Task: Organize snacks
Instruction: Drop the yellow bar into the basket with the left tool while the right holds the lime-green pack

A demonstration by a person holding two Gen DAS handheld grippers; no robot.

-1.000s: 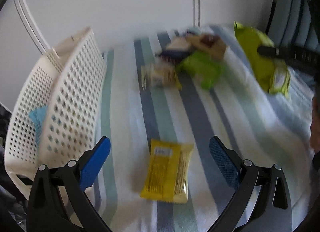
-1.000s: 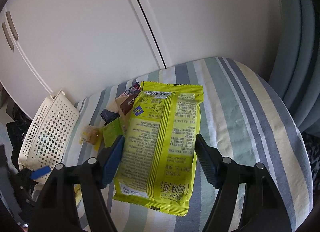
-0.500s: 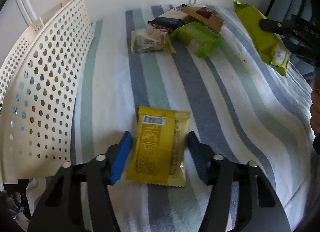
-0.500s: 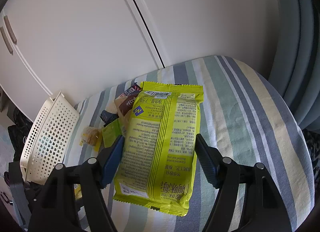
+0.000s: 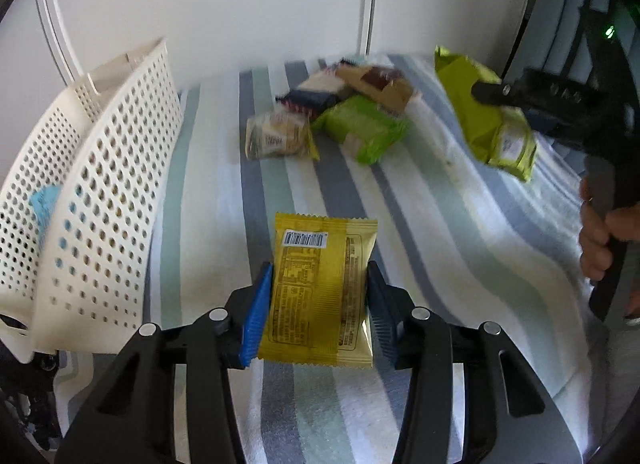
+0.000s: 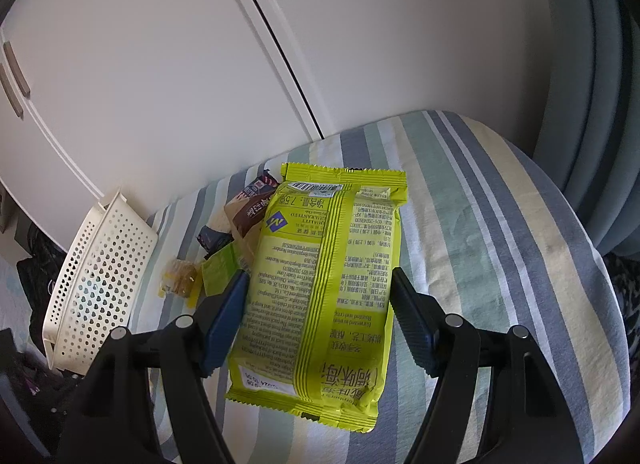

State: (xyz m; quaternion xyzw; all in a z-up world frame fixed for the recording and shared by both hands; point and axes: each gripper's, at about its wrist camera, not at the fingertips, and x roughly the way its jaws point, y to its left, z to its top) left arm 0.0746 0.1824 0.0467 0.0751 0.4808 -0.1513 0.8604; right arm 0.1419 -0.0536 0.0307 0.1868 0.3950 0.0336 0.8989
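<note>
Packets fill both hand-held grippers. The left hand-held gripper [image 5: 318,306] is clenched on a yellow packet [image 5: 320,288], its blue pads pressing the two long edges near the lower half, the packet just over the striped cloth [image 5: 460,232] beside the basket [image 5: 104,200]. The right hand-held gripper [image 6: 320,316] grasps a lime bag [image 6: 324,284] across its middle, above the cloth. Both look light, soft and crinkly; the film is probably slippery and the contents likely brittle, so a gentle squeeze across the sealed side edges seems safest. More snacks [image 5: 340,116] lie piled at the far end of the cloth, well apart from the basket.
</note>
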